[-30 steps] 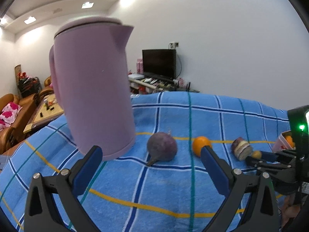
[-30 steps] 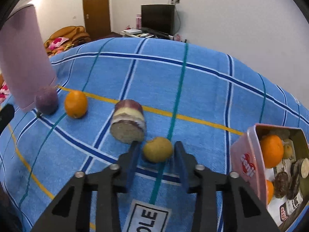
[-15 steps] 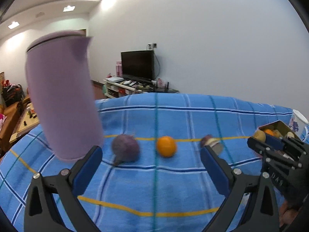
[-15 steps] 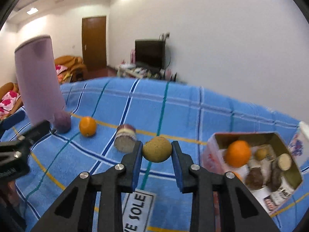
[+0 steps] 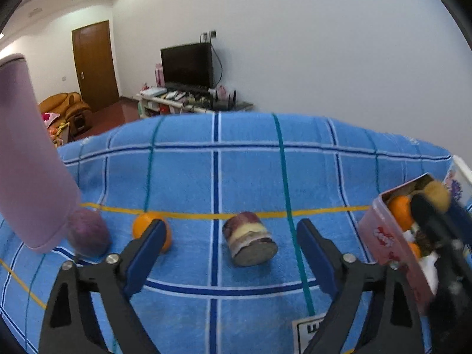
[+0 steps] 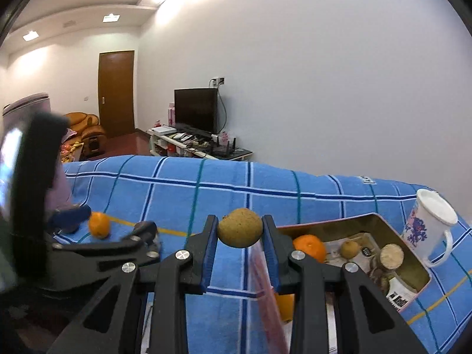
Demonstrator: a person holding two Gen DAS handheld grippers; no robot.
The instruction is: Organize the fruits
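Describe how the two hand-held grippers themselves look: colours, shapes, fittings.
Both match: the left hand-held gripper and right hand-held gripper have black, angular fingers with triangular cut-outs, silver round screw heads at the joints, and flat blue pads on the inner faces. No cables or sleeves show.

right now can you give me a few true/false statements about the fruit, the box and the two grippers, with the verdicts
1. The right gripper is clamped on a yellow-brown fruit. True.
2. The left gripper holds the orange. False: its jaws stand apart with nothing pressed between them; they have just been closing a little, and the orange lies on the blue checked cloth.
3. The pink box is empty. False: it already holds an orange fruit and other pieces.
4. A white mug stands beside the box. True.
5. The cut purple piece is inside the box. False: it lies on the cloth.
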